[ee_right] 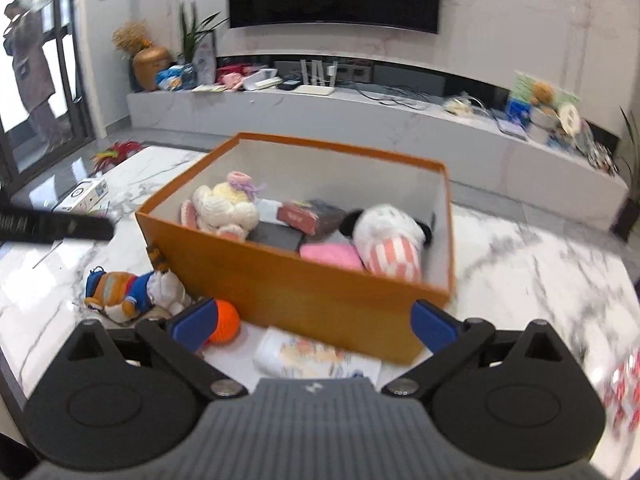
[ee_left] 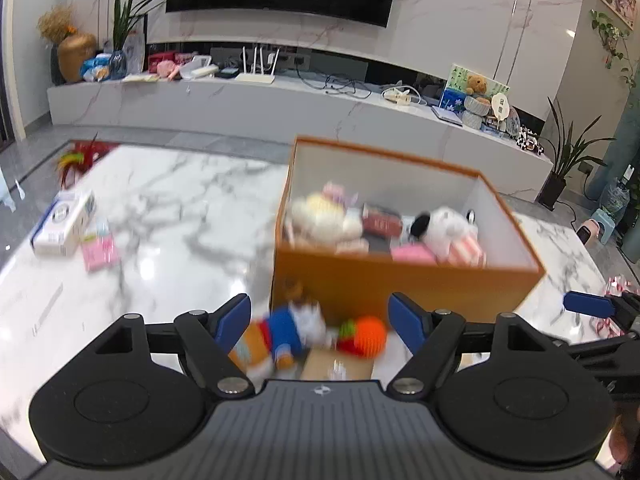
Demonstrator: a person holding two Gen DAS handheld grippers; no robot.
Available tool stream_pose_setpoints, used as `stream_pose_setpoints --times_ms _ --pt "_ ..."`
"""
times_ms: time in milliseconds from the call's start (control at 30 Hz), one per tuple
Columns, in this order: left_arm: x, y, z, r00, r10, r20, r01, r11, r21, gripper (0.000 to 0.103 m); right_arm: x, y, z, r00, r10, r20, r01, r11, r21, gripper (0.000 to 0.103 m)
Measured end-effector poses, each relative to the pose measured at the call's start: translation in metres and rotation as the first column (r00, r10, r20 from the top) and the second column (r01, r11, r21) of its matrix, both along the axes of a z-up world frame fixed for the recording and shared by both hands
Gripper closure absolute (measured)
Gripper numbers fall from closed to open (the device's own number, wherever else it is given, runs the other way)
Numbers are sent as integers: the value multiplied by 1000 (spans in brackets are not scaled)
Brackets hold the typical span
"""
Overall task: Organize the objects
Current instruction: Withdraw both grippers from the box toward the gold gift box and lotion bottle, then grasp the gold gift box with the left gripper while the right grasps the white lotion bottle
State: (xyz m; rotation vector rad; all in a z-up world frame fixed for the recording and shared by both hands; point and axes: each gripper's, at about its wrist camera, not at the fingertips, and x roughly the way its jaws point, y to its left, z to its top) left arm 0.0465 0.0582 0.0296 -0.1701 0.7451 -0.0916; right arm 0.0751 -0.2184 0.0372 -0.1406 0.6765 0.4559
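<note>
Both my left tool (ee_left: 320, 322) and right tool (ee_right: 314, 322) stand apart and empty; blurred aim risks knocking the orange ball (ee_right: 225, 322) off the bench (ee_left: 180, 200).

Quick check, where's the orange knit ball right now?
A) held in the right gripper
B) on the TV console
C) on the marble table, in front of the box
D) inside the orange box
C: the orange knit ball lies on the marble table outside the front wall of the orange box, next to the plush toy in blue; both grippers are open and hold nothing.
</note>
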Motion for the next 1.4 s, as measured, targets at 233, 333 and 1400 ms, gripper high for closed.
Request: stream_pose_setpoints --times_ms 233,333,1400 --pt "-30 -26 -52 998 -34 62 29 997 73 13 -17 -18 -30 999 -14 -41 12 999 -44 1" --pt "-24 -34 -69 996 -91 -8 91 994 57 13 -19 -23 -37 1000 10 -27 -12 998 -55 1" --pt "2 -23 -102 990 -55 -130 59 998 32 13 47 16 -105 894 376 -246 -368 926 77 1"
